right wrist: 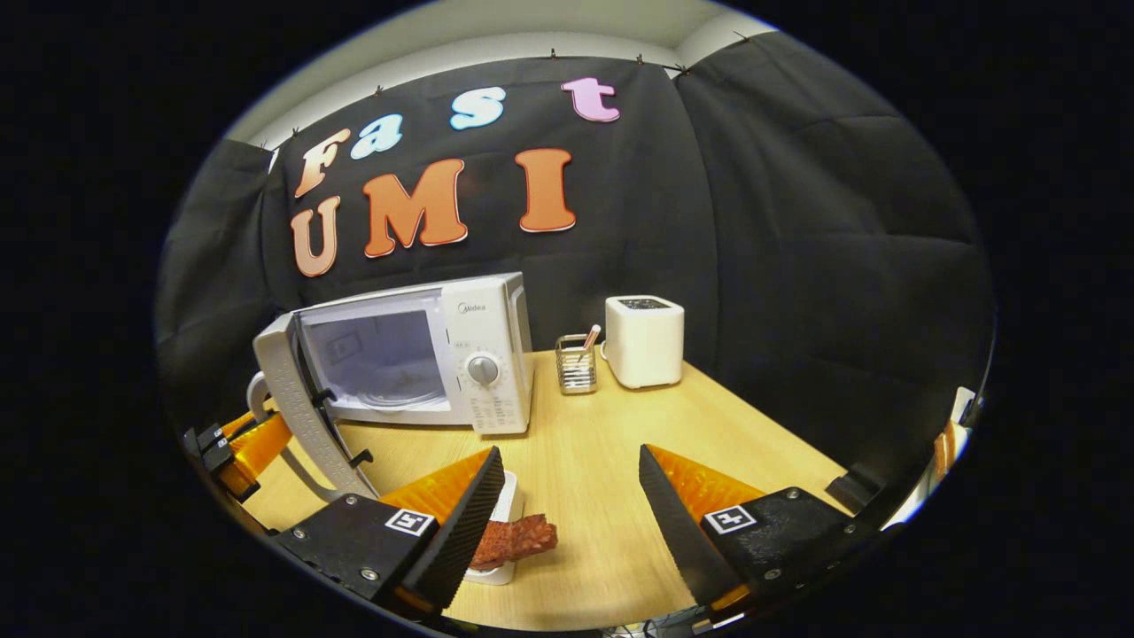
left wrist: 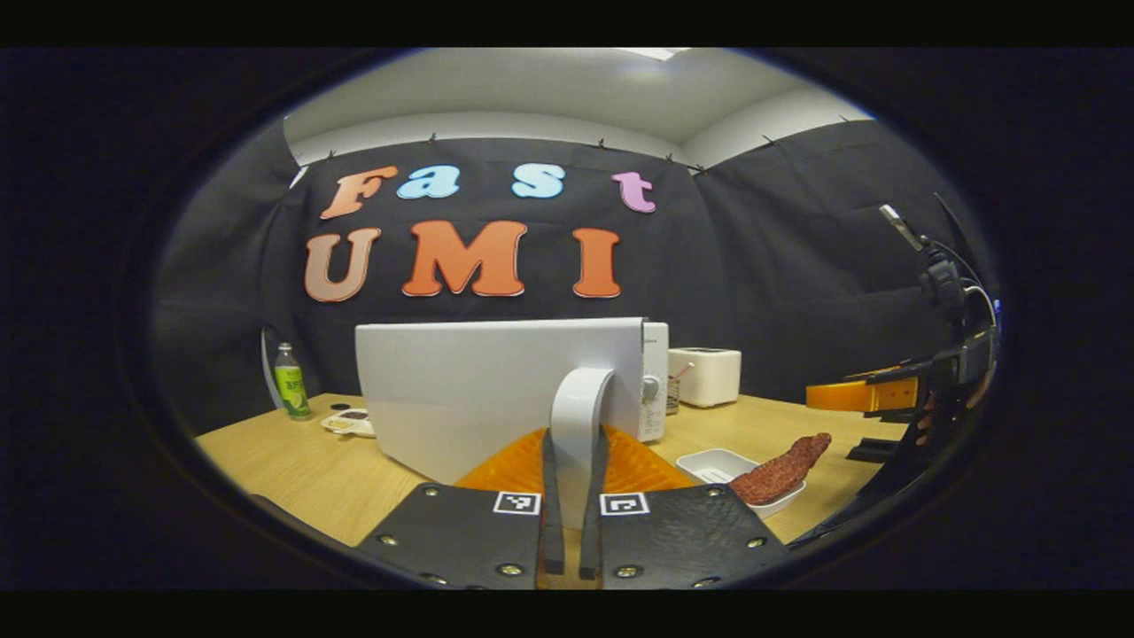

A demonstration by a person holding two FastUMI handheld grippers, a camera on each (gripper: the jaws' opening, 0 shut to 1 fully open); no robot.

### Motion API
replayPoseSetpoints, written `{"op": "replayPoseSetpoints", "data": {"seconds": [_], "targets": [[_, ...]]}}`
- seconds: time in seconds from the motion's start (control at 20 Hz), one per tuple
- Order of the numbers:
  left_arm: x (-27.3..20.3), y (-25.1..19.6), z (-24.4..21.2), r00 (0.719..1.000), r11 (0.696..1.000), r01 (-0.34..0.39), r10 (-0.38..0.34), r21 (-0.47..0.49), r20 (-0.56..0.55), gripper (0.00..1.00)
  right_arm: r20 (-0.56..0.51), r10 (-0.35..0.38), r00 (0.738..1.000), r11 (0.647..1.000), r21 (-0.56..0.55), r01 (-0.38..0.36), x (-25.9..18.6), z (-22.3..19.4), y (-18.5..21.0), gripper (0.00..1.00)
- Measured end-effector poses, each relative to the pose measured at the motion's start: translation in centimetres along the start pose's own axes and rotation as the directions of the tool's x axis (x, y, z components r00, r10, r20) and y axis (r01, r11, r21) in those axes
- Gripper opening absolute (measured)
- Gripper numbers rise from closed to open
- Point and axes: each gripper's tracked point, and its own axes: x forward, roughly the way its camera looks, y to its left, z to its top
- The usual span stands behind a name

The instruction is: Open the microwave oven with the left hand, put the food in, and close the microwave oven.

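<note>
Left hand-held gripper [left wrist: 574,496] clamps handle [left wrist: 578,416]; microwave door [right wrist: 301,412] open

On the surface [right wrist: 611,461] I see the microwave [right wrist: 483,354] towards the back edge, its door [right wrist: 301,408] swung wide open on the left and standing out towards the front edge. Just right of the microwave stands a small holder [right wrist: 577,364], and right of that, close beside it, the toaster [right wrist: 644,341], both near the back edge. Before the microwave, near the front edge, sits a small tray [right wrist: 507,505] with the food [right wrist: 518,539] lying across its rim. My left tongs [left wrist: 574,496] sit around the door's handle [left wrist: 578,416]. Beyond the door, near the surface's back left corner, stand a bottle [left wrist: 291,383] and a small dish [left wrist: 348,422] beside it.
</note>
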Motion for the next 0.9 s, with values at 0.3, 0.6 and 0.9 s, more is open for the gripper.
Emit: {"op": "replayPoseSetpoints", "data": {"seconds": [0.3,0.6,0.9], "targets": [[-5.3,5.0,0.3,0.998,0.999,-0.048,0.048,-0.003,0.033,0.09,-0.029,-0.014,0.999,1.000,0.001,0.014,0.7,-1.9,1.7,0.95],[-9.3,11.0,0.2,0.992,0.993,-0.121,0.121,-0.013,0.031,0.11,-0.071,-0.057,0.996,0.998,0.030,0.059,0.9,-3.5,1.5,0.95],[-11.7,17.8,-0.3,0.975,0.975,-0.220,0.221,-0.013,0.023,0.08,-0.124,-0.104,0.987,0.991,0.072,0.114,1.8,-5.2,1.0,0.94]]}}
